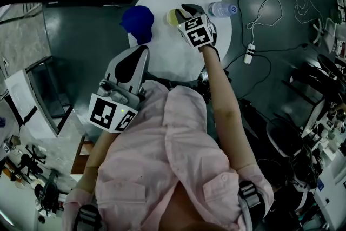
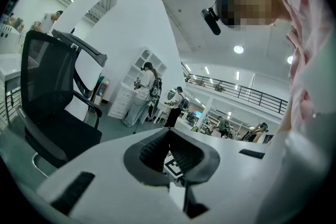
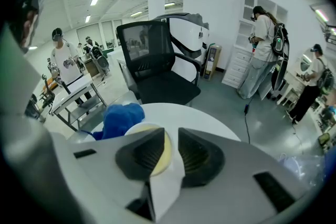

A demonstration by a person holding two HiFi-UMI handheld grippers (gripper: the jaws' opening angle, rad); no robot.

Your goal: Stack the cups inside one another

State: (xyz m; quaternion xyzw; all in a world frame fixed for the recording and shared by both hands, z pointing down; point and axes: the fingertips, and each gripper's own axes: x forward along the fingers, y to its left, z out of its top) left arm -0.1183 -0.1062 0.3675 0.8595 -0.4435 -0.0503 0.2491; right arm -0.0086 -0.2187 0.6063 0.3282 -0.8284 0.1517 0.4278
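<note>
**Right gripper** (image 1: pixel 185 8): it points steeply down over the table. Its 2 jaws stand slightly apart, and neither pad can be seen pressing on anything.

- Directly below the jaws is 1 cup (image 3: pixel 167 150), white outside and pale yellow inside.
- In the right gripper view, the jaw at the view's left covers most of the cup's mouth. The cup's right rim falls in the gap between the 2 jaws.
- Whether other cups sit nested inside it cannot be told.
- Beyond the jaws and to their left, just beside the cup, lies a blue cloth (image 3: pixel 121 118).
- To the gripper's right lies a clear bottle (image 1: pixel 221 8).
- All 3 items rest on a round white table (image 1: pixel 178 57).
- Past the table's far edge stands a black office chair (image 3: pixel 157 65).

**Left gripper** (image 1: pixel 141 51): it is held close to the person's body at the table's near edge, well apart from the cup, and points almost level. Its jaws are pressed together at the tips with nothing between them.
</note>
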